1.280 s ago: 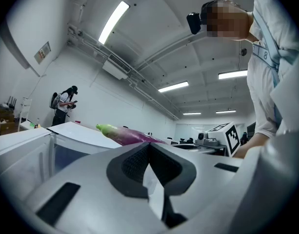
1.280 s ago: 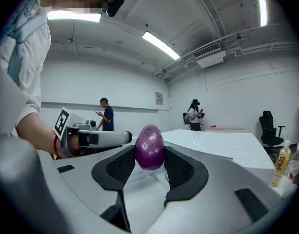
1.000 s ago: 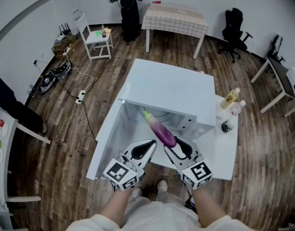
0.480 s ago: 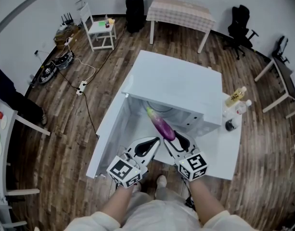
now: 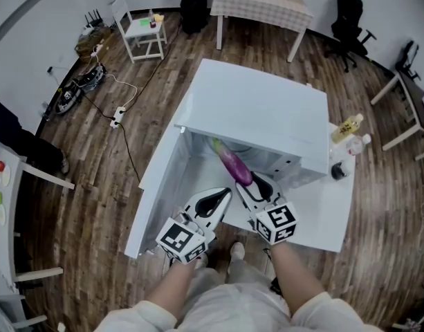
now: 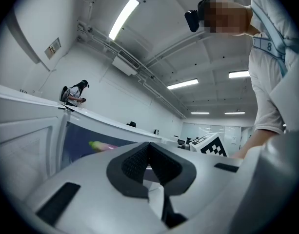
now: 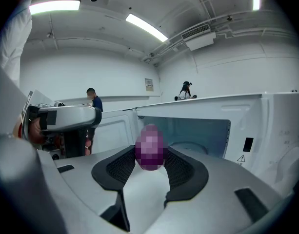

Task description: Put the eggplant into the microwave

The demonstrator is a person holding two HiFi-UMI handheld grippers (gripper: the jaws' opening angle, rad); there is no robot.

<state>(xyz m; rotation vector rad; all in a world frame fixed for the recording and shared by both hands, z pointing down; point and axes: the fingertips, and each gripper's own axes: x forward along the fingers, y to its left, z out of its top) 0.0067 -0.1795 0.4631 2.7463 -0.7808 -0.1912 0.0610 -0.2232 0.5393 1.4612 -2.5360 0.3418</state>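
Note:
The white microwave (image 5: 260, 116) stands with its door (image 5: 163, 185) swung open to the left. My right gripper (image 5: 252, 184) is shut on the thick end of the purple eggplant (image 5: 234, 164). The eggplant's green tip reaches into the cavity opening. In the right gripper view the eggplant (image 7: 150, 150) sits between the black pads (image 7: 121, 168), with the turntable (image 7: 190, 147) behind it. My left gripper (image 5: 222, 198) hovers just left of it, in front of the door. Its pads (image 6: 134, 162) meet with nothing between them. The eggplant's tip (image 6: 101, 146) shows through the door glass.
The microwave rests on a white table (image 5: 315, 216), with a yellow bottle (image 5: 348, 128) and two more bottles (image 5: 339, 168) at its right end. Behind it are a checked table (image 5: 263, 2), a white chair (image 5: 139, 33) and an office chair (image 5: 350, 19). Cables (image 5: 115, 116) lie on the floor at left.
Both grippers have sunk and moved toward the microwave. The eggplant has gone along, its tip now at the cavity opening. The right gripper's hold has not changed.

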